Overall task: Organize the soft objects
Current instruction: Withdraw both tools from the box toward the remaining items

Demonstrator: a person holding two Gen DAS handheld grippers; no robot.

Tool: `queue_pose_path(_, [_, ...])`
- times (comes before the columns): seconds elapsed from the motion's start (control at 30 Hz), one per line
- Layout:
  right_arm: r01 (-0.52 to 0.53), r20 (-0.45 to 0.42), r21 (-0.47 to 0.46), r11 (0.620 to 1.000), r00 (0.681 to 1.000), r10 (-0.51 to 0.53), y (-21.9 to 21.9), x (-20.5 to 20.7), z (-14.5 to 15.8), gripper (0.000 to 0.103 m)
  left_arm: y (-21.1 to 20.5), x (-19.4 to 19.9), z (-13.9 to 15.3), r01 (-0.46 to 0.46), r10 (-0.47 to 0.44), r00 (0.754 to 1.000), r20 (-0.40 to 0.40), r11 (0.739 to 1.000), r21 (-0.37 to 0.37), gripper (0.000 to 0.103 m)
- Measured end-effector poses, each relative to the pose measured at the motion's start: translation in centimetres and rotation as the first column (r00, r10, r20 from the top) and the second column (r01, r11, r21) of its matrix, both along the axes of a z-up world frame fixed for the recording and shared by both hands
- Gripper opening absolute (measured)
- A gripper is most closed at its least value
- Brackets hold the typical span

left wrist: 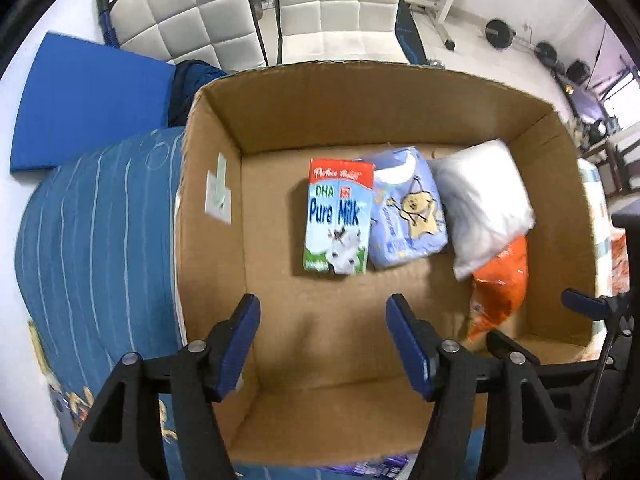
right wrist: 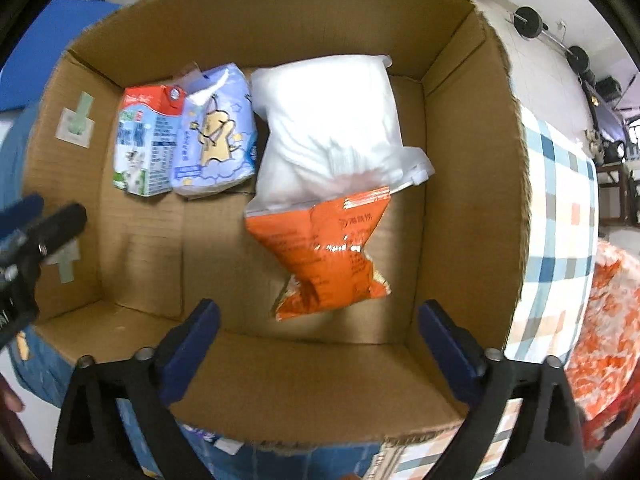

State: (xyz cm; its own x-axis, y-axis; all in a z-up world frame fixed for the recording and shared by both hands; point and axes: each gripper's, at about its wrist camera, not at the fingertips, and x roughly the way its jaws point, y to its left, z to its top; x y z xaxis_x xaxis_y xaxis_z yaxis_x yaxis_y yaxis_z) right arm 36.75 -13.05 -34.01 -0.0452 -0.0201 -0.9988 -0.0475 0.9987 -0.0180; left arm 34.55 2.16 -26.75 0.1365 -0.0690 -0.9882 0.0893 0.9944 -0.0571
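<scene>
An open cardboard box holds several items. A Pure Milk carton lies at the left of a lilac star-print soft pack. A white soft bag lies partly on an orange packet. My left gripper is open and empty above the box's near left. My right gripper is open and empty just above the near end of the orange packet. The left gripper also shows at the left edge of the right wrist view.
The box sits on a bed with a blue striped cover and a checked cloth. An orange patterned fabric lies right of the box. A blue mat, white padded panels and gym weights are behind.
</scene>
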Motion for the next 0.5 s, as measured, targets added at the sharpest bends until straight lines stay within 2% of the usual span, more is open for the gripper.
queue_pose_path(0.07, [0.019, 0.011, 0.029, 0.999, 1.0, -0.019, -0.2, -0.7, 0.7, 0.103, 0.5, -0.7, 0.4, -0.022, 0.022, 1.0, 0.003, 0.999, -0.034, 0.071])
queue_pose_path(0.13, [0.029, 0.027, 0.049, 0.998, 0.999, -0.03, -0.4, -1.7, 2.2, 0.103, 1.1, -1.5, 1.1, -0.042, 0.043, 0.999, 0.017, 0.997, -0.065, 0.089])
queue_pose_path(0.2, [0.027, 0.046, 0.056, 0.998, 0.999, -0.029, -0.3, -2.5, 3.2, 0.103, 1.2, -2.3, 1.6, -0.054, 0.056, 0.998, 0.017, 0.995, -0.084, 0.096])
queue_pose_path(0.3, [0.023, 0.083, 0.059, 0.998, 0.996, -0.028, -1.4, -3.4, 4.9, 0.103, 1.5, -3.6, 2.9, -0.064, 0.068, 0.997, 0.042, 0.992, -0.106, 0.1])
queue_pose_path(0.5, [0.015, 0.169, 0.051, 0.999, 0.985, -0.023, -2.8, -5.3, 8.4, 0.103, 1.3, -5.2, 5.4, -0.064, 0.075, 0.993, 0.095, 0.991, -0.115, 0.101])
